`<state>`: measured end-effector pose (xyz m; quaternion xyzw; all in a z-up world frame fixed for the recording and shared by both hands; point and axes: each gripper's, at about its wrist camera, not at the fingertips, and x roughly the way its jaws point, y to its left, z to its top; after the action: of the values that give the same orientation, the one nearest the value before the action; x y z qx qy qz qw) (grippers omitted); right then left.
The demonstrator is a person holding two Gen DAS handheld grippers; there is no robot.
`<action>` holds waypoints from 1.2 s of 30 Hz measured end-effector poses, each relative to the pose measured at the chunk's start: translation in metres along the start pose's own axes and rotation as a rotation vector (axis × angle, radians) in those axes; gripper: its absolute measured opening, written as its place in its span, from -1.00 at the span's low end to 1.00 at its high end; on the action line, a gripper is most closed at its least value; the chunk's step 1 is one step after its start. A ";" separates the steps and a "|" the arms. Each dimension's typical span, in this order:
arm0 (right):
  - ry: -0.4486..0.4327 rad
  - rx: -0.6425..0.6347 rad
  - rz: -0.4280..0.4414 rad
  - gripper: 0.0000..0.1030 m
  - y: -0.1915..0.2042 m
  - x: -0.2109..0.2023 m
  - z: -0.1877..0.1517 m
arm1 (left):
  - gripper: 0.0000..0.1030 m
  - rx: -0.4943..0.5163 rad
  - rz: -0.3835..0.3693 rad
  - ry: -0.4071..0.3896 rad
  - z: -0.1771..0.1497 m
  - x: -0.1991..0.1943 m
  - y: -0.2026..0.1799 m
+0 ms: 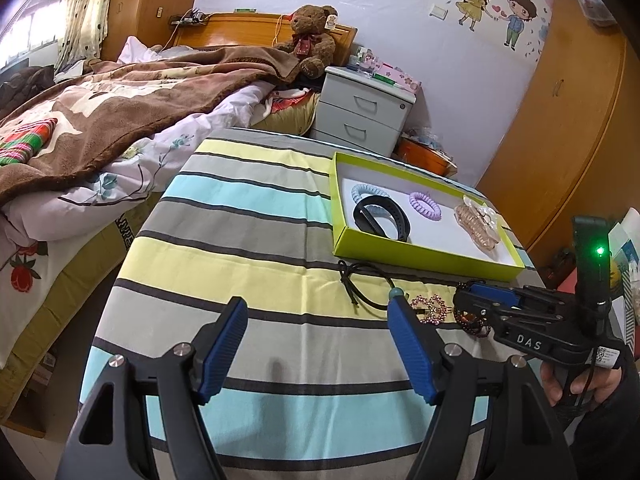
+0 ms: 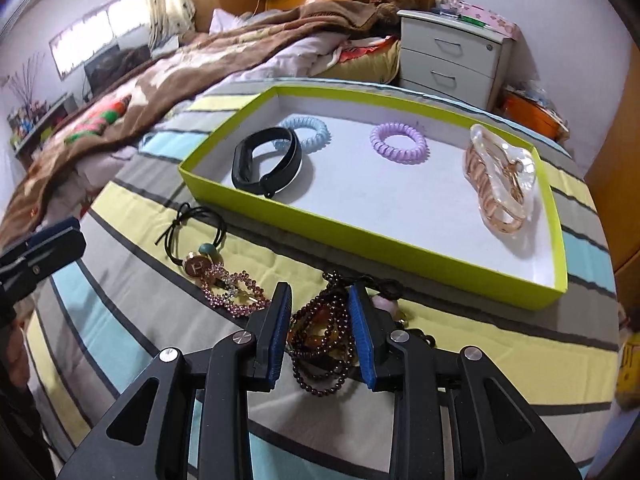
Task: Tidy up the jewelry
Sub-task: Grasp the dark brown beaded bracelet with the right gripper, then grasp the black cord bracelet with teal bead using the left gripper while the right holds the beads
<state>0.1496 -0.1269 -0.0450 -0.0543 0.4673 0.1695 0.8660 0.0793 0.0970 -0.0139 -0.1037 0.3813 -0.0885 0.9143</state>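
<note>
Right gripper [image 2: 322,332] low over the striped cloth [image 2: 132,308], its blue pads set either side of the dark bead bracelet [image 2: 320,340] — around the heap, with gaps on both sides, so I would call the jaws part-open and not yet clamped. The beads lie just in front of the green tray [image 2: 360,240], beside a pink rhinestone clip [image 2: 236,292] and a black hair tie [image 2: 200,236] on the cloth.

To do this pickup well, I judge I should close slowly on the thickest bunch of strands (loose loops may slip out below the pads), lift straight up until the tail clears the tray wall, then set it on bare white floor between the black band [image 2: 266,164] and the claw clip [image 2: 500,184]. Coil ties, blue [image 2: 312,130] and purple [image 2: 398,142], already sit inside.

Seen from the left wrist, my right gripper [image 1: 466,308] reaches in from the right, tilted down toward the table. Left gripper [image 1: 316,336] hovers wide open and empty — well clear of the beads.
</note>
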 end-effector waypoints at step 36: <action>-0.205 0.129 0.061 -0.75 -0.023 -0.066 -0.011 | -0.01 0.243 -0.021 0.122 0.009 0.058 -0.064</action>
<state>0.1153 -0.1675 0.0021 0.0335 0.3876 0.1702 0.9054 0.1206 0.0229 -0.0304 0.0092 0.4215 -0.1496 0.8944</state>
